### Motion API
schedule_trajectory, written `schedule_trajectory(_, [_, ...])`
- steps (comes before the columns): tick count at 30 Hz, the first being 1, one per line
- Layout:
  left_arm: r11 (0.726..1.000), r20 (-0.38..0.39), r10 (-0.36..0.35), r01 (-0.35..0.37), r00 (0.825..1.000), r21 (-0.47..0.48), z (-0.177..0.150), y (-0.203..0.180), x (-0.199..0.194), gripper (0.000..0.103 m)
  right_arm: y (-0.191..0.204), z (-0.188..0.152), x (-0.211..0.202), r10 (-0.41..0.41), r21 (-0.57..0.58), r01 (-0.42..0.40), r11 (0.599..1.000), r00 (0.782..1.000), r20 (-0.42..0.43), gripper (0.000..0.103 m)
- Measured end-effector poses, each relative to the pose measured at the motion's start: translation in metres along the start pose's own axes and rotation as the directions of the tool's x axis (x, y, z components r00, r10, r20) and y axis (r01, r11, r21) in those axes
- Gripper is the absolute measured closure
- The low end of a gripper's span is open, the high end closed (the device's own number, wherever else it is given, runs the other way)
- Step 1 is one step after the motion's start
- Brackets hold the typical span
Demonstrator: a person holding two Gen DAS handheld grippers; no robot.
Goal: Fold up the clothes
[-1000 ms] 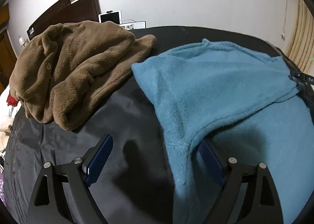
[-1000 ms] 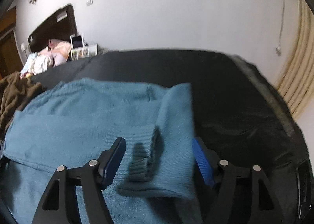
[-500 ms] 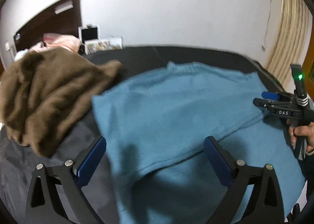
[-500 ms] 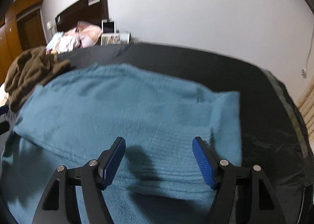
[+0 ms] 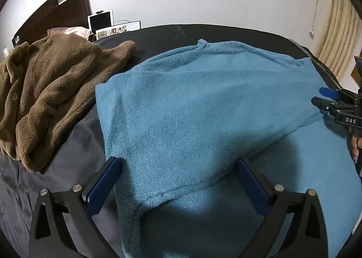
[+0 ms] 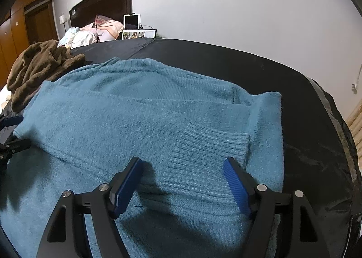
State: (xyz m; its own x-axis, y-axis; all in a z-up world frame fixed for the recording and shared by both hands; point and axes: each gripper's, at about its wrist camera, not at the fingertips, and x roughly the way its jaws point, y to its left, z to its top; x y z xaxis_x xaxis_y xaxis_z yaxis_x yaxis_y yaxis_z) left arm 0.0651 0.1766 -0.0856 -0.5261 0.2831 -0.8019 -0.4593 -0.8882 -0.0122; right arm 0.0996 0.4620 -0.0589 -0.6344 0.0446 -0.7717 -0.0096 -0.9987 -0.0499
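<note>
A blue knit sweater [image 5: 203, 104] lies spread on the black bed cover [image 5: 74, 144], with one sleeve folded across its body. My left gripper [image 5: 177, 163] hovers wide open over the folded sleeve's near edge, its pads clear of the cloth. In the right wrist view the sleeve's ribbed cuff [image 6: 210, 144] lies flat on the sweater [image 6: 126, 108]. My right gripper [image 6: 182, 161] stands over that cuff with its jaws opening and nothing pinched. Each gripper shows in the other's view: the right gripper [image 5: 321, 97] at the sweater's right edge, the left gripper [image 6: 9, 132] at its left.
A brown fleece garment [image 5: 49, 90] is heaped on the bed left of the sweater. Pillows and bedding [image 6: 90, 31], a tablet [image 5: 100, 19] and a dark headboard [image 6: 101, 2] stand at the far end. A white wall runs behind; curtains [image 5: 339, 31] hang at right.
My left gripper swung right from the bare cover onto the sweater and spread wider. The cuff, bunched up between the right fingers before, now lies flat. The right gripper shifted along the sleeve.
</note>
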Motion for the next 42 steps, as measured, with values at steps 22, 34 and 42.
schedule_trajectory(22, [0.998, -0.001, 0.034, -0.034, 0.999, -0.060, 0.013, 0.010, 0.017, 0.000, -0.008, 0.000, 0.004, -0.007, 0.012, 0.007, 1.000, 1.000, -0.005, 0.021])
schedule_trajectory(34, [1.000, 0.002, 0.019, -0.019, 1.000, -0.016, 0.043, 0.018, 0.045, 0.000, -0.017, 0.007, 0.019, -0.031, 0.065, 0.033, 0.997, 0.999, -0.033, 0.005])
schedule_trajectory(42, [1.000, 0.002, 0.001, -0.001, 1.000, 0.008, 0.069, 0.018, 0.065, 0.000, -0.031, 0.030, 0.043, -0.033, 0.097, 0.037, 0.995, 0.998, -0.044, 0.001])
